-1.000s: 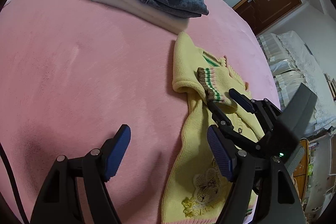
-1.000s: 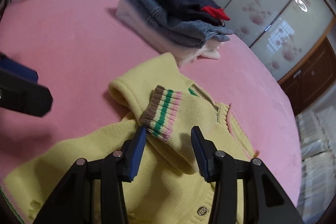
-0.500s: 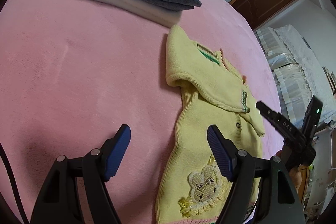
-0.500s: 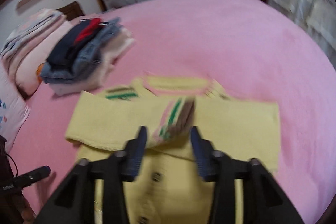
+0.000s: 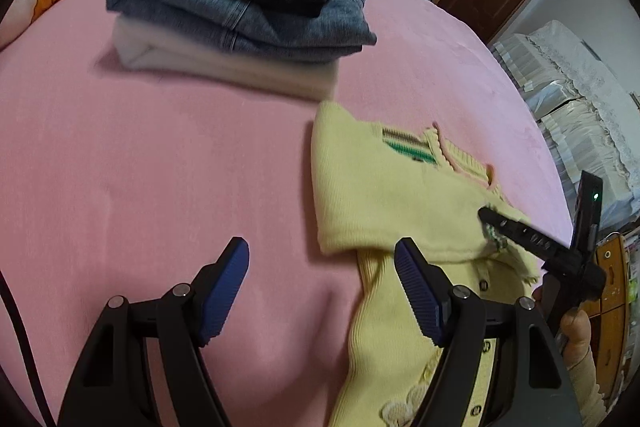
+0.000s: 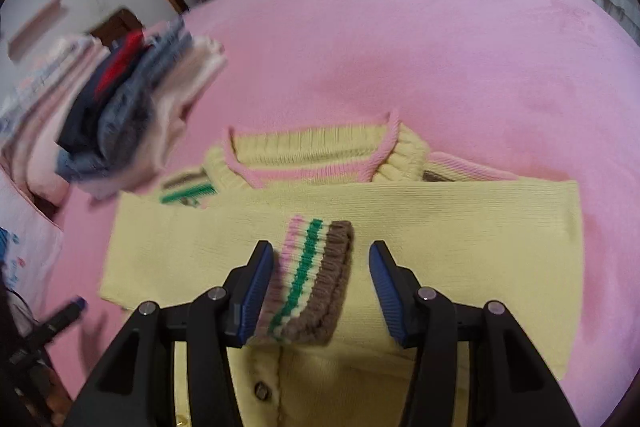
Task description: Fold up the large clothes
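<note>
- Right wrist view is showing the pink bed [image 6: 460, 47] carrying everything; no basket, box or other container is showing in either view, so nothing is sitting inside anything.
- Yellow sweater [image 6: 500, 307] is lying flat near the middle of the bed, collar pointing away from this camera, buttons running down the front.
- Folded pile [image 5: 240, 27] of white, denim and dark clothes is sitting beyond the sweater, near it but apart.
- One sleeve [image 6: 460, 227], bunched by the shoulder a second ago, is now stretching straight across the chest; that fold is looking laid, with the body probably still waiting to be doubled.
- Striped cuff [image 6: 312, 279] is resting on the button line.
- Right gripper [image 6: 320, 259] is closing its jaws with the cuff between them; one pad is touching the cuff's edge, the other standing clear, so nothing is being clamped.
- Left gripper [image 5: 322, 247] is hovering wide apart and empty over the bed, just beside the sweater's edge.
</note>
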